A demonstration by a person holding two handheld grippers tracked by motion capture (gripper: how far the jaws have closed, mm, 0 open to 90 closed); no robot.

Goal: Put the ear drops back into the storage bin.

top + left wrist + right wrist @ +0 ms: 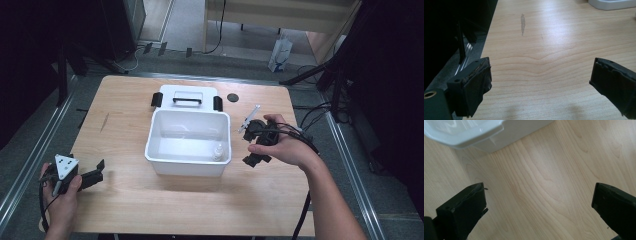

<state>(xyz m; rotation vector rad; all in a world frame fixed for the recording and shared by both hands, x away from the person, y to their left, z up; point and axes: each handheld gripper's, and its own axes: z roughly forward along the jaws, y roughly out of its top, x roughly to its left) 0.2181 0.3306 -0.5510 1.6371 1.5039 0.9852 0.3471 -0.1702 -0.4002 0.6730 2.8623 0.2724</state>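
While both grippers sit empty, jaws wide apart, the white tub (189,145) stands mid-table w/ a small bottle (218,151) in its near right corner. Its lid (187,96), w/ a black handle, lies touching the tub's far side, toward the table's far edge. Right gripper (253,143) hovers just beside the tub's right wall, tilted down at the wood; left gripper (92,176) rests near the table's (125,200) near left corner, well apart from the tub. A white stick-like item (249,119) lies by the right gripper, can't tell what it is. Bottle looks light, stiff plastic, prob. smooth & easy to tip; best taken round the body below the cap, gently. Tub walls are thin, glossy, likely slippery, so grip the rim.
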